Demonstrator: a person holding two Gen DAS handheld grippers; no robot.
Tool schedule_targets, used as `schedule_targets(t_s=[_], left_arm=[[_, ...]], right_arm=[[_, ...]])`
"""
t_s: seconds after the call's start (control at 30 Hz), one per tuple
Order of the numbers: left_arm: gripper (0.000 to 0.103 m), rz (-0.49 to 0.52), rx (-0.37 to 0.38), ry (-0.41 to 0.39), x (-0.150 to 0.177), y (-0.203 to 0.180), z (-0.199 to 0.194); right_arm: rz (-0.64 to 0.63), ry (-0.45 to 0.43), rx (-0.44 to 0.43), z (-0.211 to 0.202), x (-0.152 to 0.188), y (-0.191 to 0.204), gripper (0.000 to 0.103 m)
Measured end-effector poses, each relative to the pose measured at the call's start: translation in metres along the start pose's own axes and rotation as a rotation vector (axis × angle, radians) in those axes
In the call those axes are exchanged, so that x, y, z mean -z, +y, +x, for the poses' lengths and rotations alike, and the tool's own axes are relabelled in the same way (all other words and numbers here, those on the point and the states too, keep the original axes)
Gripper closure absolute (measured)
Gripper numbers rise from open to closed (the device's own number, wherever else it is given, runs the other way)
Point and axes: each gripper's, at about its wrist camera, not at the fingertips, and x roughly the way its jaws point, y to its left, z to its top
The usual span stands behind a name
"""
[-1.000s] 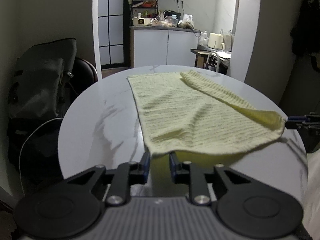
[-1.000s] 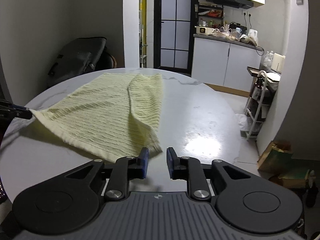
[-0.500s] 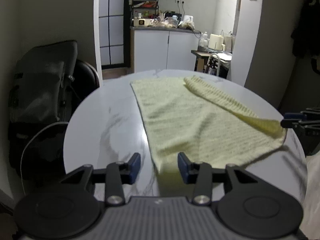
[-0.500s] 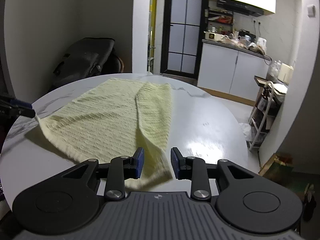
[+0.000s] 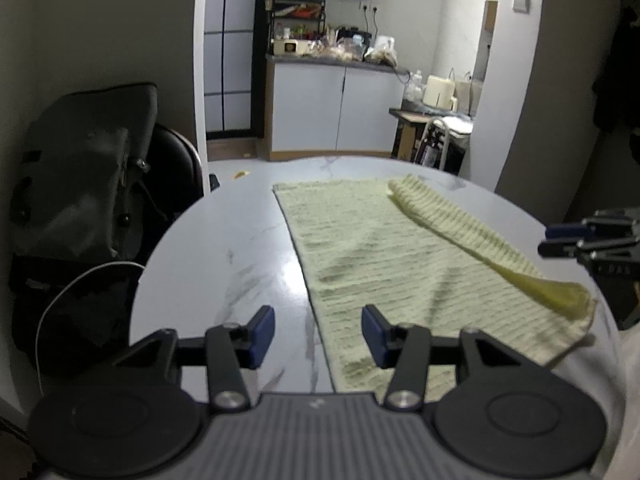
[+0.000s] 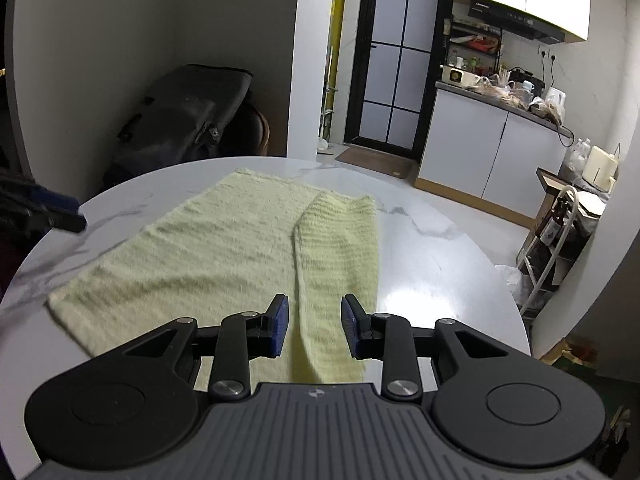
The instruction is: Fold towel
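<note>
A pale yellow ribbed towel lies spread on the round white marble table, its right long edge turned over as a narrow folded strip. My left gripper hovers open over the towel's near left edge, pads clear of the cloth. My right gripper is open too, above the near end of the folded strip, and its pads are off the cloth. Each gripper shows in the other's view: the right gripper at the table's right side, the left gripper at the left rim. The towel rests loose.
A dark bag sits on a chair left of the table, with a white cable below it. Beyond are a white kitchen cabinet with a cluttered counter and a small rack at the right. Bare table lies right of the towel.
Both grippers opened and let go of the towel's near corners, then drew back from it. The lifted near edge dropped and now lies flat on the table.
</note>
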Motion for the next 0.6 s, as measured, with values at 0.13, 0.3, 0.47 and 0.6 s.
schedule_targets(t_s=[0.13,0.3,0.47,0.6], left_arm=[[0.052,-0.02,-0.038,0.029,-0.006,0.002,0.017],[0.051,-0.027,-0.025,0.038,-0.017,0.002,0.033],[0.051,-0.028,-0.01,0.031,-0.026,-0.007,0.044],[0.051,-0.028,0.008,0.026,-0.03,-0.014,0.052]], right_arm=[[0.004,0.01,-0.013,0.017,-0.015,0.001,0.07],[-0.008,0.018,-0.036,0.04,-0.032,0.006,0.07],[-0.012,0.032,-0.037,0.063,-0.046,0.006,0.07],[-0.021,0.056,-0.047,0.082,-0.053,0.004,0.07]])
